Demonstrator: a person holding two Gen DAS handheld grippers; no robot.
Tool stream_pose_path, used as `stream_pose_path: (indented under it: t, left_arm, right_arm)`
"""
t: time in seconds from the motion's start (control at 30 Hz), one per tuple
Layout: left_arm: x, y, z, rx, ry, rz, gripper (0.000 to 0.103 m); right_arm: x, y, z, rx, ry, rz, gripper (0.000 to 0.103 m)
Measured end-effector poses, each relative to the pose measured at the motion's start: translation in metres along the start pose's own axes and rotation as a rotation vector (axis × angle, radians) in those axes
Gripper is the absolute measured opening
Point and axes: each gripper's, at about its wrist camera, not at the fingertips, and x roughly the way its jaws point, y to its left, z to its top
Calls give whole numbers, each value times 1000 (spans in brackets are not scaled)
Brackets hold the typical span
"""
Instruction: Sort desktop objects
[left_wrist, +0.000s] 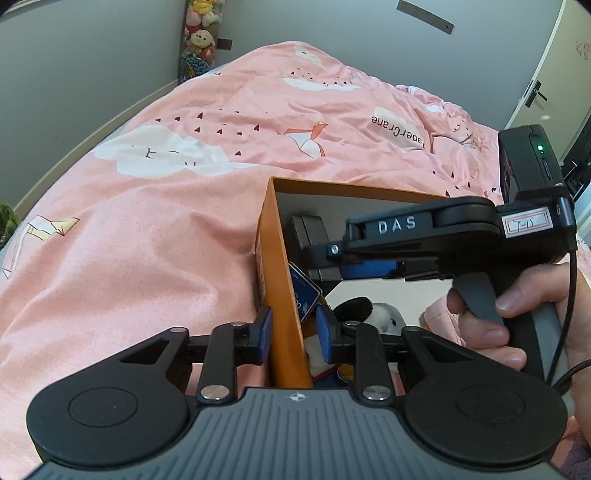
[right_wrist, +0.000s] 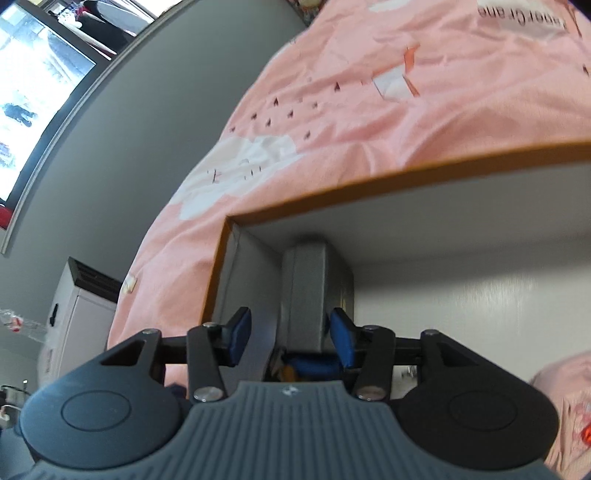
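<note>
On the pink bed (left_wrist: 147, 229), the left gripper (left_wrist: 294, 334) clamps the orange box (left_wrist: 284, 295) wall, while at 1 o'clock the right gripper (right_wrist: 289, 338), fingers released, straddles a grey case (right_wrist: 314, 291) above a plush panda (left_wrist: 373, 314).

Bed (left_wrist: 166, 206) fills my left wrist view: pink cotton duvet cover (left_wrist: 229, 147), wrinkled, printed with white clouds, small dark triangles, paper-crane figures, "PaperCrane" lettering. Same cover in my right wrist view (right_wrist: 369, 122). Directly on duvet: open orange cardboard box with pale grey inside walls (left_wrist: 275, 236), near corner toward me; rim and inner corner seen from right wrist (right_wrist: 369, 181). Box presses into soft fabric. Rest of duvet surface I see bare.
</note>
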Motion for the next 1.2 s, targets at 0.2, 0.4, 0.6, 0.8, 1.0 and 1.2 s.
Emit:
stream_pose_path:
  t: [0.2, 0.4, 0.6, 0.8, 1.0, 1.2]
  left_arm:
    - [4, -2, -1, 7, 7, -11, 20]
    - [6, -4, -1, 7, 6, 8, 20]
    - [4, -6, -1, 10, 1, 10, 20]
    - [-1, -5, -1, -8, -8, 9, 20]
    - [-15, -18, 7, 76, -61, 24, 20]
    - [-3, -23, 5, 91, 22, 61, 21]
  right_arm:
    - [8, -6, -3, 21, -5, 21, 30]
    - [18, -5, -4, 39, -2, 66, 29]
    - [14, -7, -6, 21, -1, 82, 31]
    - [-16, -3, -5, -82, -29, 50, 43]
    - [-39, -20, -12, -151, 36, -79, 43]
    - [-40, -56, -28, -19, 118, -62, 52]
